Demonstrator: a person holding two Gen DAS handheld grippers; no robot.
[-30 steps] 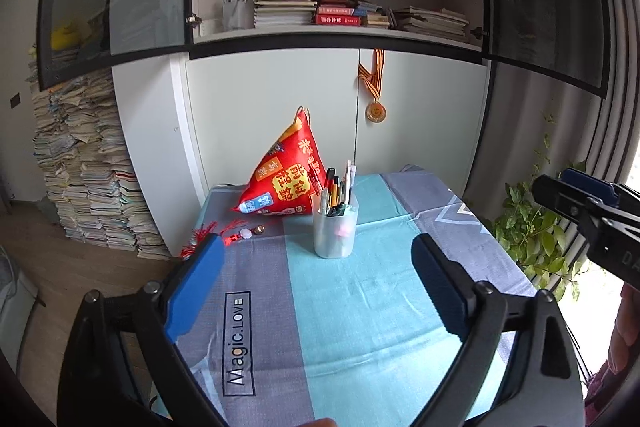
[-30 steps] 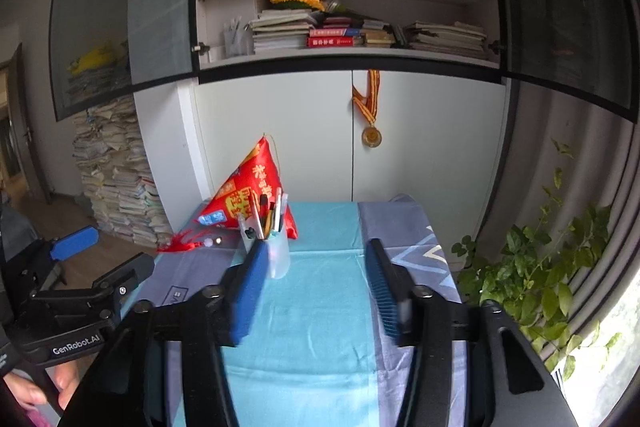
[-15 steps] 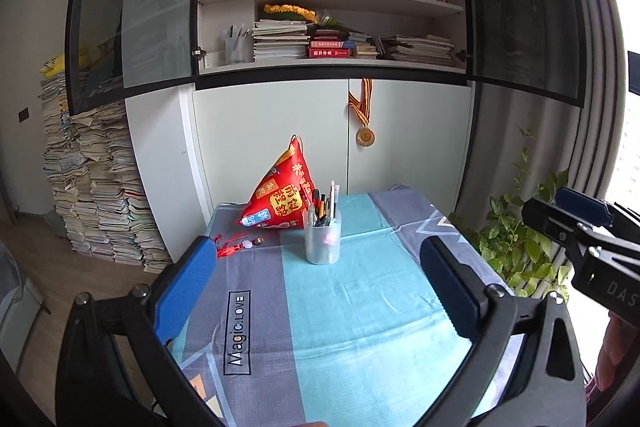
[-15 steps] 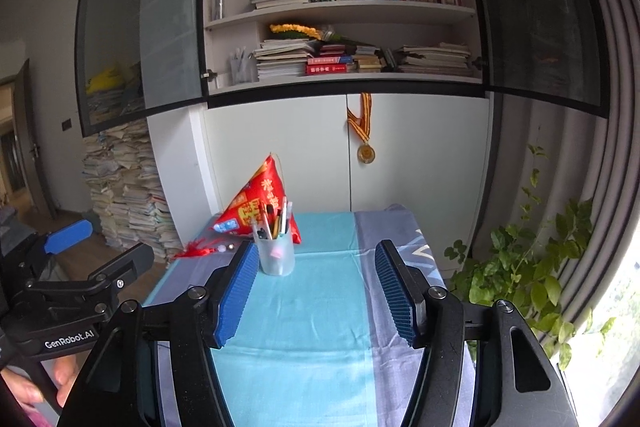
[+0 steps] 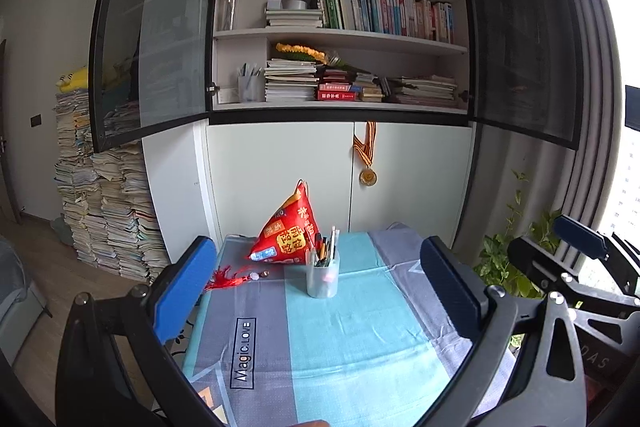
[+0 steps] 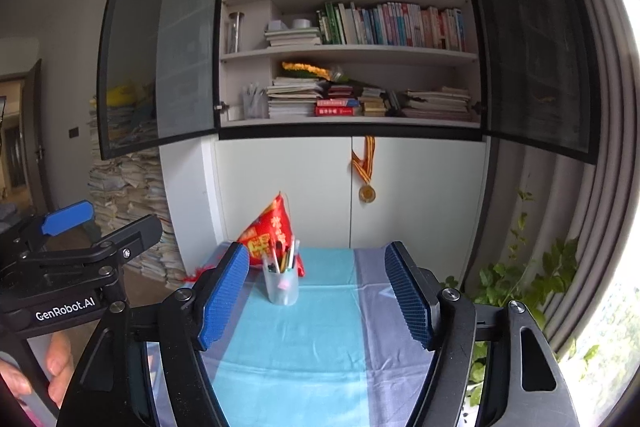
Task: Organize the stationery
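Note:
A translucent pen cup [image 5: 322, 277] [image 6: 281, 287] full of pens and pencils stands upright near the far end of the table [image 5: 360, 347] [image 6: 320, 347], which is covered in a blue and grey cloth. My left gripper [image 5: 316, 287] is open wide and empty, well back from the cup. My right gripper [image 6: 316, 295] is also empty, its jaws opening, nothing between them. Each gripper shows at the other view's edge: the right one [image 5: 576, 247] and the left one [image 6: 76, 227], held by a hand [image 6: 56, 367].
A red pyramid-shaped bag [image 5: 286, 235] [image 6: 268, 231] sits just behind the cup, with a red tassel charm [image 5: 232, 277] to its left. Behind the table stands a white cabinet [image 5: 280, 179] with a hanging medal [image 5: 368, 177] and bookshelves above. Paper stacks [image 5: 100, 211] rise at left, a plant [image 6: 520, 279] at right.
Both grippers have drawn back and risen, so the cup and table look smaller and farther. The left jaws widened slightly; the right jaws spread wider.

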